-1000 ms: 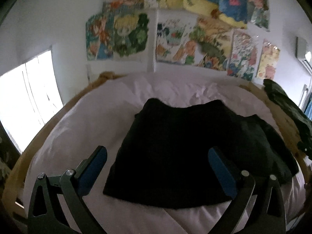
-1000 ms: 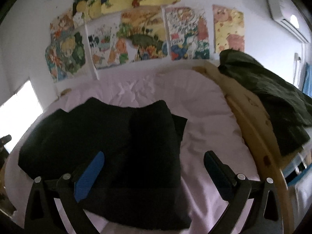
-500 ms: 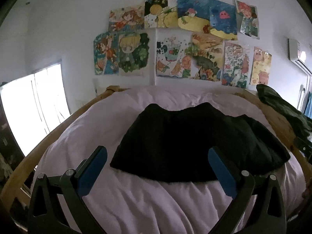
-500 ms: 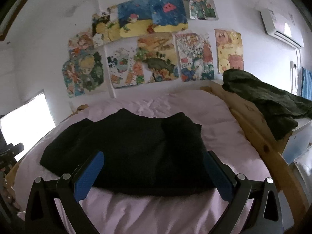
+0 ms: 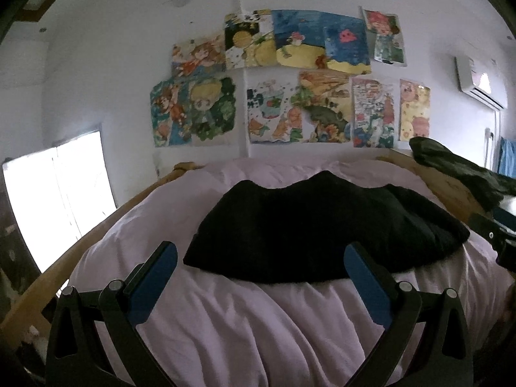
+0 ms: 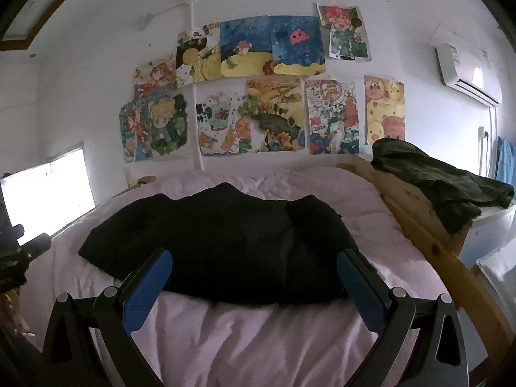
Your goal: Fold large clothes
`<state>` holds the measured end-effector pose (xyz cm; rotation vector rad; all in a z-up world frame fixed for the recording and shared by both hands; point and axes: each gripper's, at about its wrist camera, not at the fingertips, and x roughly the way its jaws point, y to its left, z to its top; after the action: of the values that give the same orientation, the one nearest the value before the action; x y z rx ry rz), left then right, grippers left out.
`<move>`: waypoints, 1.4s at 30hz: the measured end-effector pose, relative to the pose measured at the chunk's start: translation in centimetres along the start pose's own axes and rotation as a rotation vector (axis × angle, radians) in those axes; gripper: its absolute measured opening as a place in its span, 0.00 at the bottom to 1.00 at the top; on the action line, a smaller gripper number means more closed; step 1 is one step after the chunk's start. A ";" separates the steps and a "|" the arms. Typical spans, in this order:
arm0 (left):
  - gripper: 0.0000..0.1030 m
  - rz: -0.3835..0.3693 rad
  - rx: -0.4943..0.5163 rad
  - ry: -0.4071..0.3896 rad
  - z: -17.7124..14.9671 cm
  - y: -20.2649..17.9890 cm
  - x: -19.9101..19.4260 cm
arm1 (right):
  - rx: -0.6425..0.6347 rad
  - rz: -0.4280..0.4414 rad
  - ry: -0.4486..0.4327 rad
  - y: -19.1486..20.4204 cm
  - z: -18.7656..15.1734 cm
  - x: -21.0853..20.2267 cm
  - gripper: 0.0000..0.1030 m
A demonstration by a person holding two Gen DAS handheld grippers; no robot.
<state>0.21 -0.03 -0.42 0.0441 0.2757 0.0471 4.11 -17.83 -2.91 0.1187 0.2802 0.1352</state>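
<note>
I'm holding my left gripper (image 5: 260, 275) and right gripper (image 6: 254, 277) wide apart, gripping nothing; the black garment (image 5: 322, 229) is lying on the pink bed (image 5: 258, 322), looking soft and floppy, so I'm eyeing its near corners

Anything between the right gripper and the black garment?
Nothing: only bare pink duvet lies between the right gripper and the black garment, seen in the right wrist view.
</note>
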 end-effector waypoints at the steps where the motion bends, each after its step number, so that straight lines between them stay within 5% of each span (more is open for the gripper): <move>1: 0.99 -0.005 0.004 -0.004 -0.4 -0.2 -0.2 | -0.001 0.005 0.001 0.1 -0.1 -0.1 1.00; 6: 0.99 -0.044 0.022 0.022 -2.3 -0.9 0.2 | 0.003 0.034 0.036 0.8 -1.4 -0.6 1.00; 42: 0.99 0.004 0.040 0.061 -3.6 -0.3 1.8 | -0.035 0.040 0.095 2.0 -3.4 0.3 1.00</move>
<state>0.95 -0.15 -4.36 0.0832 0.3379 0.0469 3.20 -15.44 -6.00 0.0833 0.3700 0.1859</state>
